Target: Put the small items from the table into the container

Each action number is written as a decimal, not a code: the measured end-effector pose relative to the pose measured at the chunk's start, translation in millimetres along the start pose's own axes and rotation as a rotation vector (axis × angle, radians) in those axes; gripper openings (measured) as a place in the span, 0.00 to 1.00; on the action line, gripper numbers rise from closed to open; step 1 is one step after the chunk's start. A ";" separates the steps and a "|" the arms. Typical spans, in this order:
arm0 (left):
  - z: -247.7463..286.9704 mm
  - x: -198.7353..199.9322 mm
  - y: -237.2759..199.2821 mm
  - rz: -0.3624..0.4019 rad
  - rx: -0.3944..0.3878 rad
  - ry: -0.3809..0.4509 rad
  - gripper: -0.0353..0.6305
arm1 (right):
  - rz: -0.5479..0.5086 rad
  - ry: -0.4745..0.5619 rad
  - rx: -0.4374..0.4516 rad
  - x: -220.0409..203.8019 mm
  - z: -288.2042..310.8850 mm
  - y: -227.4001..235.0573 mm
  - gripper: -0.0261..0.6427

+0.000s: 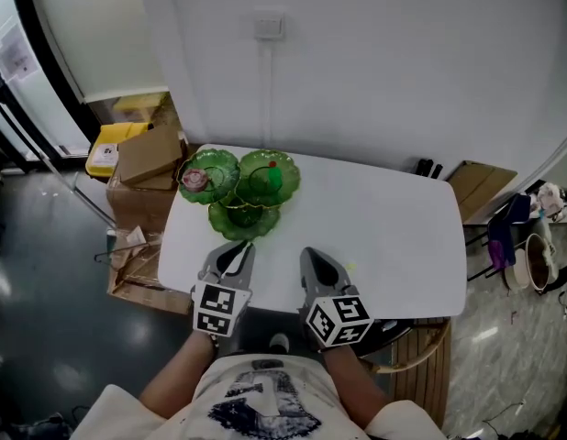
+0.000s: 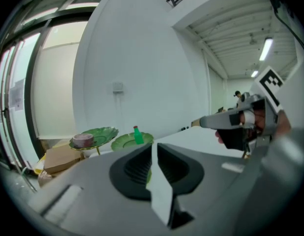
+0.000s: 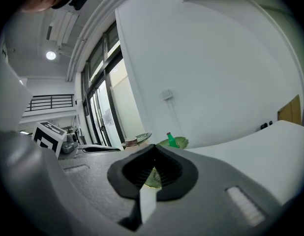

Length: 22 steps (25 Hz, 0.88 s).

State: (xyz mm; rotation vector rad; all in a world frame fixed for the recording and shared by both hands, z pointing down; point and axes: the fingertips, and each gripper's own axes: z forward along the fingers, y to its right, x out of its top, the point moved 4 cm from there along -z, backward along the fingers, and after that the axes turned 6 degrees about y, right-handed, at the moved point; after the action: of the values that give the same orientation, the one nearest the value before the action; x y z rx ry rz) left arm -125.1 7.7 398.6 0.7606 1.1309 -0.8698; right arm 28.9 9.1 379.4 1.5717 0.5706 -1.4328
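So the thing that matters here: the green leaf dish [image 1: 230, 218] sits at the far left corner of the counter [image 1: 394, 218], ahead and to the left of both tools, and the left tool [image 1: 236, 248] is clearly the nearer one, close to lined up with it. The dish already holds a little green bottle [image 1: 274, 174], standing upright, and a pinkish round thing [image 1: 194, 180]. The right tool [image 1: 313, 256] has its jaws fully together with nothing in them. The left one looks closed too, apart from a thin sliver of green at the seam, and I honestly can't tell if that's something pinched or just the dish behind. There's a tiny pale speck [image 1: 351, 267] on the counter just beside the right tool, maybe a leftover item. Both tools sit side by side at the near edge, pointing across the counter and tipped slightly down.
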 end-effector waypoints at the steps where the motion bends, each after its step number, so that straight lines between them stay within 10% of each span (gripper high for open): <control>1: -5.7 -1.6 -3.9 -0.003 -0.001 0.000 0.09 | -0.002 -0.001 0.000 -1.3 0.7 -7.0 0.03; 22: -125.1 -38.1 -47.0 -0.030 -0.059 0.016 0.04 | -0.053 -0.010 -0.038 -43.5 -31.2 -141.2 0.03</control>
State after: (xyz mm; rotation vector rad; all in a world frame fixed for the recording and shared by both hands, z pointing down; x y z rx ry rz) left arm -227.9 101.3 399.5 0.7050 1.1802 -0.8534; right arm -79.9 113.8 374.5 1.5293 0.6337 -1.4599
